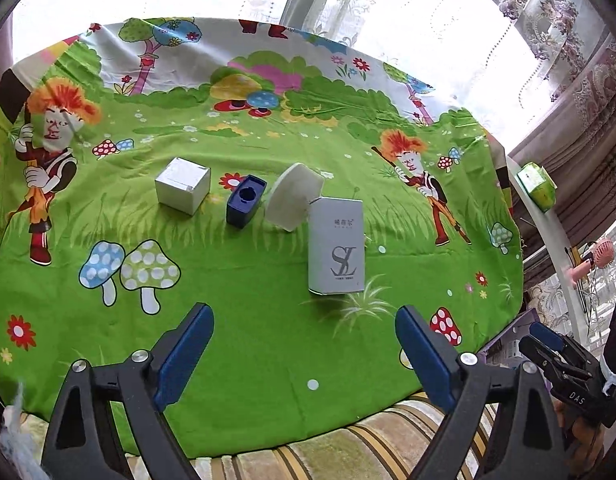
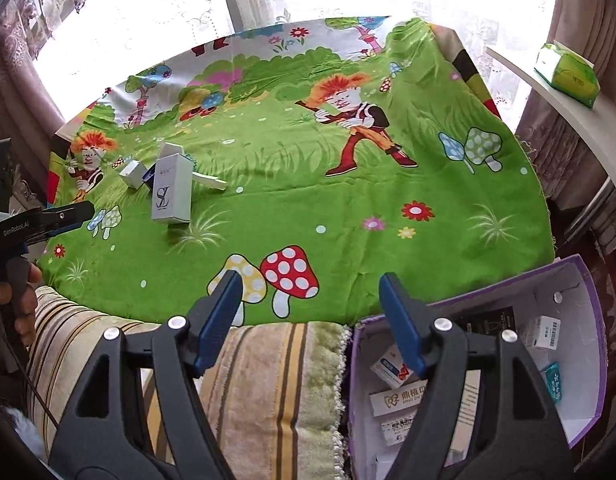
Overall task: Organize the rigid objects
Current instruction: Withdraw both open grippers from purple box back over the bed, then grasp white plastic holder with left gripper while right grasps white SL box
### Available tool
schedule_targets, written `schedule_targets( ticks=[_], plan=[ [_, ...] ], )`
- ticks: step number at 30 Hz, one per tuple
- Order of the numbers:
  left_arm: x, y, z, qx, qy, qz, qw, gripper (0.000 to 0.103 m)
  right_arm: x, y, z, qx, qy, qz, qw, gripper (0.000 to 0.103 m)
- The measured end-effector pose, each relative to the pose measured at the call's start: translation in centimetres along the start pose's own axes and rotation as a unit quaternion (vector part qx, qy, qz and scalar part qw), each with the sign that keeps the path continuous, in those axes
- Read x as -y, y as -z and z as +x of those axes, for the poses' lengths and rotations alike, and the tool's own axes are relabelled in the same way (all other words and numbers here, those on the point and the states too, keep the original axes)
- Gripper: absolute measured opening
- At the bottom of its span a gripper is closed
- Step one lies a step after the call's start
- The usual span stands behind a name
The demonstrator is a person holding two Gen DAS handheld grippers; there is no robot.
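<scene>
On the green cartoon cloth stand a tall white "SL" box, a white fan-shaped piece leaning behind it, a dark blue holder and a small white cube box. They also show in the right wrist view: the SL box, the cube box. My left gripper is open and empty, short of the SL box. My right gripper is open and empty, over the table's front edge beside a purple box.
The purple box holds several small cartons. A striped plush cover lies under the cloth's front edge. A green tissue pack sits on a white shelf at the right. Curtains and windows stand behind the table.
</scene>
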State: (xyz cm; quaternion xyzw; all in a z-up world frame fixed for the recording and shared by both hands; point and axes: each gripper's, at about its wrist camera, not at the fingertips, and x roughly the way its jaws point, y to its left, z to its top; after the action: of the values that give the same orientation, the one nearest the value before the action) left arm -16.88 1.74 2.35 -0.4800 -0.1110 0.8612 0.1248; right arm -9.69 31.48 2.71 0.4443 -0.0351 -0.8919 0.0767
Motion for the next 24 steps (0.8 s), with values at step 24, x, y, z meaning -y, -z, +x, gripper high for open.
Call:
schedule_targets(
  ticks=[24],
  plan=[
    [-2.7, -10.1, 7.3, -0.023, 0.051, 0.051, 0.9971, 0.071, -13.9, -6.5, 13.6, -0.065, -0.035, -0.055, 0.996, 0.078]
  ],
)
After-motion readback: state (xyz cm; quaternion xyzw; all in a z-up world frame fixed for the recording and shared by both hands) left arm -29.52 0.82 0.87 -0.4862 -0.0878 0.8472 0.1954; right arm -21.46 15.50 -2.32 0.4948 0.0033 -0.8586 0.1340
